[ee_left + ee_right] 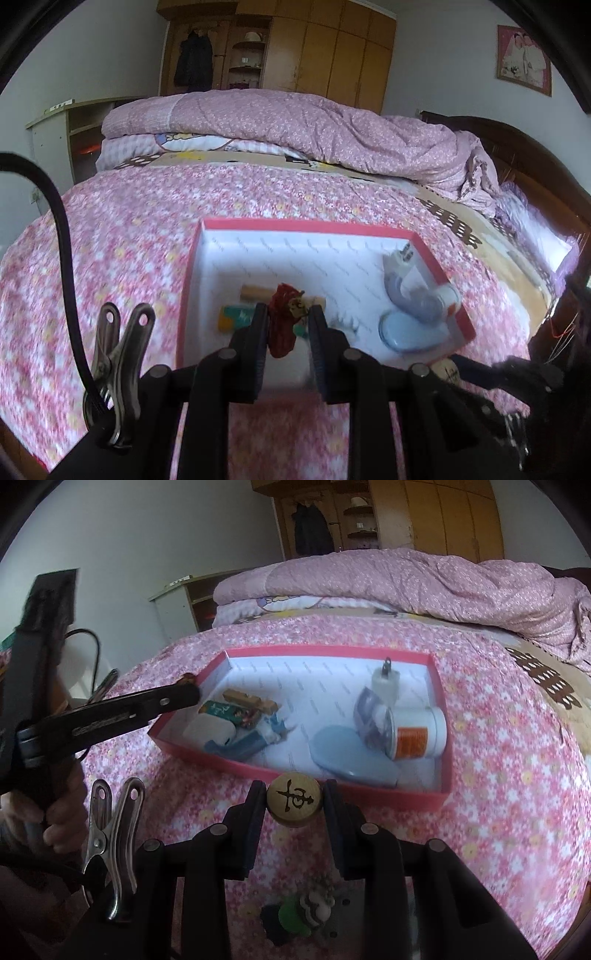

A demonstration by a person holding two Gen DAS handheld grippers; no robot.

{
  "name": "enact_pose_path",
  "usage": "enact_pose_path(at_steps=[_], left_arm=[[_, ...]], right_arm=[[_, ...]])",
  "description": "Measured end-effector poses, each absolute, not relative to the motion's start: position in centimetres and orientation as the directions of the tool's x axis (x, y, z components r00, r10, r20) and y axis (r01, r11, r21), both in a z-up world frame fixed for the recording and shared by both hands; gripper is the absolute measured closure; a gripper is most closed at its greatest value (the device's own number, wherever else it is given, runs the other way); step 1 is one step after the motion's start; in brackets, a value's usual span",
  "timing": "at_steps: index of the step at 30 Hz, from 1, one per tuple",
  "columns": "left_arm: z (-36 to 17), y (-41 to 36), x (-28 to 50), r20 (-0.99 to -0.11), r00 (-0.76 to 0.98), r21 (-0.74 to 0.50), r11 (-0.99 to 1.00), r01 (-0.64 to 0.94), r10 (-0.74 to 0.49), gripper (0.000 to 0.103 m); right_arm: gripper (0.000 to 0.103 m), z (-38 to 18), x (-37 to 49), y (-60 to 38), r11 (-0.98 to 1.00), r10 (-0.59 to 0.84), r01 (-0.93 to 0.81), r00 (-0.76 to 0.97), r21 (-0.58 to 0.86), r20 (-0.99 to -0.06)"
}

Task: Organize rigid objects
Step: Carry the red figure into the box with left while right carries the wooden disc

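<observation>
A red-rimmed box (306, 222) with a white inside lies on the flowered bedspread. My left gripper (286, 317) hovers over its near side, shut on a small red-brown trinket (281, 332). From the right wrist view, the left gripper (190, 691) reaches over the box's left corner (221, 655). My right gripper (294, 794) is shut on a round wooden chess piece (293, 800) with a dark character, just before the box's near wall. Inside the box lie a white bottle with an orange label (417, 738), a blue oval item (354, 753), a wooden block (251, 701) and a green packet (218, 709).
A folded pink quilt (295, 122) lies across the far side of the bed, with a dark headboard (517, 147) at right and a wooden wardrobe (332, 48) behind. A small green and white object (295, 917) sits below the right gripper. A hand (59, 819) holds the left gripper.
</observation>
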State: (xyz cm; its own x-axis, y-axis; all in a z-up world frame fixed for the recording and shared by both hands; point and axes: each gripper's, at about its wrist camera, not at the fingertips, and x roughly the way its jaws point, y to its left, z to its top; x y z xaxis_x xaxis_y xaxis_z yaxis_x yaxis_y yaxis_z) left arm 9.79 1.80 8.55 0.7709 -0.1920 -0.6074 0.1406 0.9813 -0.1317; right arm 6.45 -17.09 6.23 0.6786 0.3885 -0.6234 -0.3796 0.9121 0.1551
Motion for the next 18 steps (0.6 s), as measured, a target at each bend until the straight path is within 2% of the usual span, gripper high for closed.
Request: enact_pose_path(at_steps=[18], left_arm=[[6.5,1.4,18.3,-0.649,0.753,-0.079,0.994,0.079,-0.111,0.08]], right_arm=[[0.071,6.4,8.7,-16.2,0.903,0.409,-0.394,0.671,0.171,-0.618]])
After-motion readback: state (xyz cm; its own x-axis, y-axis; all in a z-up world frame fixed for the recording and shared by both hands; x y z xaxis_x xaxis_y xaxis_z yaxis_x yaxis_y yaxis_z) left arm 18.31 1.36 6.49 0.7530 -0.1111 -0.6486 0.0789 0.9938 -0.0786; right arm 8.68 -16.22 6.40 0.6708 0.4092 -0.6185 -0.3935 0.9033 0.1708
